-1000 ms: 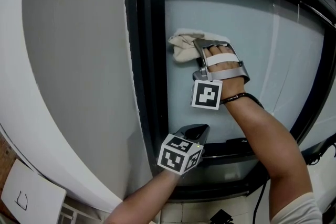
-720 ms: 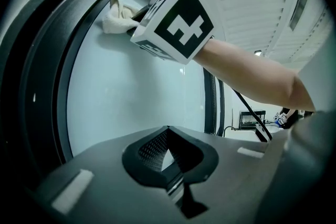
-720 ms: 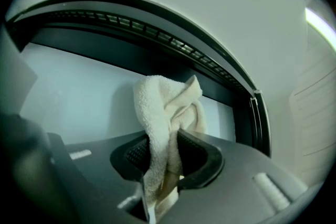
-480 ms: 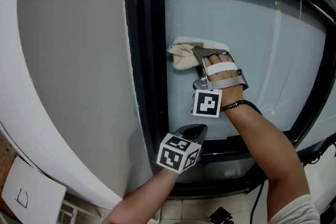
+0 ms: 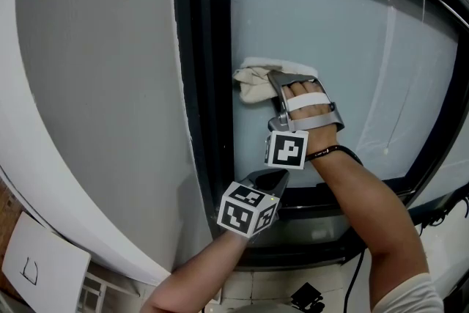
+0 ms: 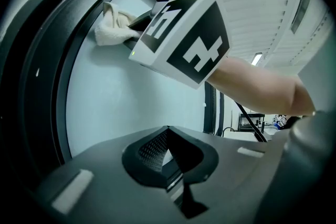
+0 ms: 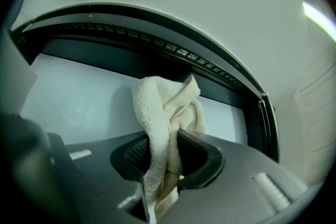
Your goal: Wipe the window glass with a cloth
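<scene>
Gripping a bunched cream cloth (image 7: pixel 165 113) in the right gripper (image 7: pixel 168 159), with the jaws closed tight on the fabric's middle, loose folds standing up above them and a thin tail hanging below. Holds the cloth up at the left side of the window glass (image 5: pixel 322 18), just beside the dark upright of the window frame (image 5: pixel 212 70). Probably presses it against the pane, though the head view alone cannot settle the contact. Points the right gripper leftward across the glass, with the right hand (image 5: pixel 308 102) strapped into the handle and the right marker cube (image 5: pixel 286 149) sitting just below that hand, at the wrist.

Holds the left gripper (image 6: pixel 167 152) lower down, near the bottom rail of the frame and well apart from the cloth. Shows its jaws brought together with nothing between them. Aims it up along the glass, toward the cloth and the right marker cube above. Turns the left marker cube (image 5: pixel 248 210) toward the head camera, right at the lower left corner of the pane. Shows a plain grey wall (image 5: pixel 95 84) to the left of the frame.
</scene>
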### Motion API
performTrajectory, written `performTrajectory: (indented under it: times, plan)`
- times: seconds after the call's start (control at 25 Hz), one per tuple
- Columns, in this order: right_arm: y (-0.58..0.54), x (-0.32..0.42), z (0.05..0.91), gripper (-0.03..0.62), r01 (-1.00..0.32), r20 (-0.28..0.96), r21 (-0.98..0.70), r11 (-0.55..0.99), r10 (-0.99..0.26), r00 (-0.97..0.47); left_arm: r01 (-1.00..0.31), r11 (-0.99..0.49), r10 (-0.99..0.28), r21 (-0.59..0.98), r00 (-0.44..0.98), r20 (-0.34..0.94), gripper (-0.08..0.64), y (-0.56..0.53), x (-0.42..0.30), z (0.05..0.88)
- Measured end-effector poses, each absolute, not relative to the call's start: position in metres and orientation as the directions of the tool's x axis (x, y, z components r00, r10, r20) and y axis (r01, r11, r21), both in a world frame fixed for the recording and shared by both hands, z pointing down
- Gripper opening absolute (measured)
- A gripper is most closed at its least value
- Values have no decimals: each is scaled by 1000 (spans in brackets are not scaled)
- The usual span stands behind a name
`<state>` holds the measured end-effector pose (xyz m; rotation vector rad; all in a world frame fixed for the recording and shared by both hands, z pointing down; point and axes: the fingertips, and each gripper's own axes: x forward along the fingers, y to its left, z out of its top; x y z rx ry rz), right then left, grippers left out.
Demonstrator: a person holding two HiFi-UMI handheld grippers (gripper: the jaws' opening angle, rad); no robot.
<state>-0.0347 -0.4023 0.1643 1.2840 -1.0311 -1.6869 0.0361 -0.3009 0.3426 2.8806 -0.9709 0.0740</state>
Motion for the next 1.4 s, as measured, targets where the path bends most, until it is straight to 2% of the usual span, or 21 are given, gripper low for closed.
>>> performTrajectory:
  times: [0.6, 0.8, 1.0, 1.4]
  plan:
    - [-401, -37, 207, 109, 79, -308, 940, -332, -926, -218, -624, -775, -616, 101, 782, 99, 17, -297, 35, 372]
    - [-402, -33, 221, 109, 117, -301, 936, -331, -929, -215, -625, -771, -617, 121, 780, 105, 17, -293, 34, 382]
    - [-401, -38, 237, 110, 87, -270, 951, -297, -933, -237, -638, -760, -628, 123, 770, 109, 17, -294, 29, 386]
    - [-401, -35, 274, 110, 116, -237, 956, -268, -944, -230, -647, -751, -634, 134, 763, 129, 17, -285, 23, 407]
